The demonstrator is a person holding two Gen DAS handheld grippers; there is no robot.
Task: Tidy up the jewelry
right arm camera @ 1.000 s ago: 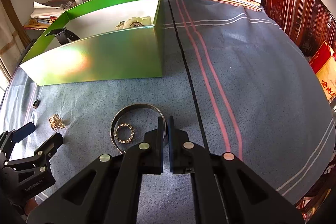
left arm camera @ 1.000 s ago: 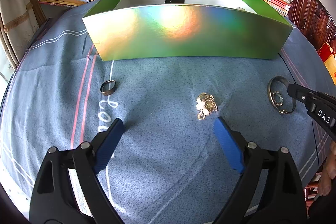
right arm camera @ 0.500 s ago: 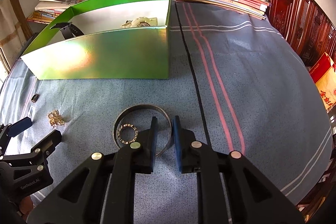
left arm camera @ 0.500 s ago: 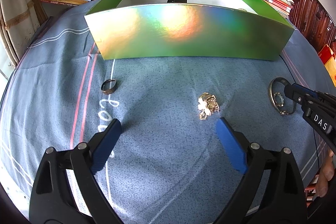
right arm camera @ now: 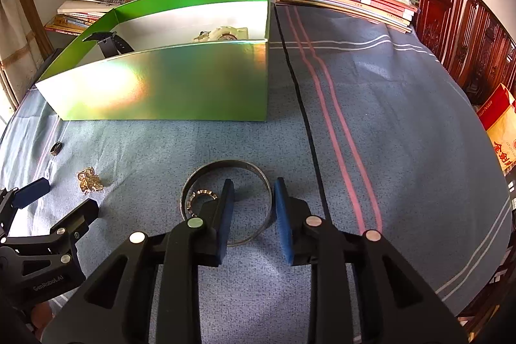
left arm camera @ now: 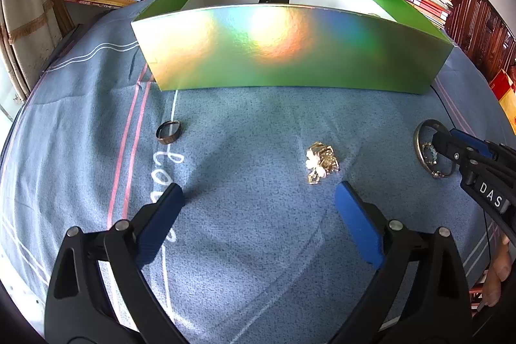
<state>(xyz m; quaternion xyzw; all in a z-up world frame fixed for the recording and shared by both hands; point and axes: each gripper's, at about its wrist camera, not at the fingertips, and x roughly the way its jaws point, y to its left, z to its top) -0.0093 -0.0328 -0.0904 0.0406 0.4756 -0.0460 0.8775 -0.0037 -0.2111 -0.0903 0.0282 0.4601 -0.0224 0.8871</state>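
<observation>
Right gripper (right arm camera: 253, 189) over bangle (right arm camera: 225, 202), jaws parted.
One finger sits inside the bangle, one outside, on the blue cloth (right arm camera: 371, 118) near the green box (right arm camera: 167, 89). Left gripper (left arm camera: 258, 195) spread wide, empty.

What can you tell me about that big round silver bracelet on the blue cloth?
The metal bangle is a thin, shiny, silvery-grey hoop lying flat on the blue cloth, in front of the green box. A smaller beaded ring lies inside it. The right gripper is open, straddling its right rim, one finger inside the hoop and one outside. Whether the fingers touch it is unclear.
</observation>
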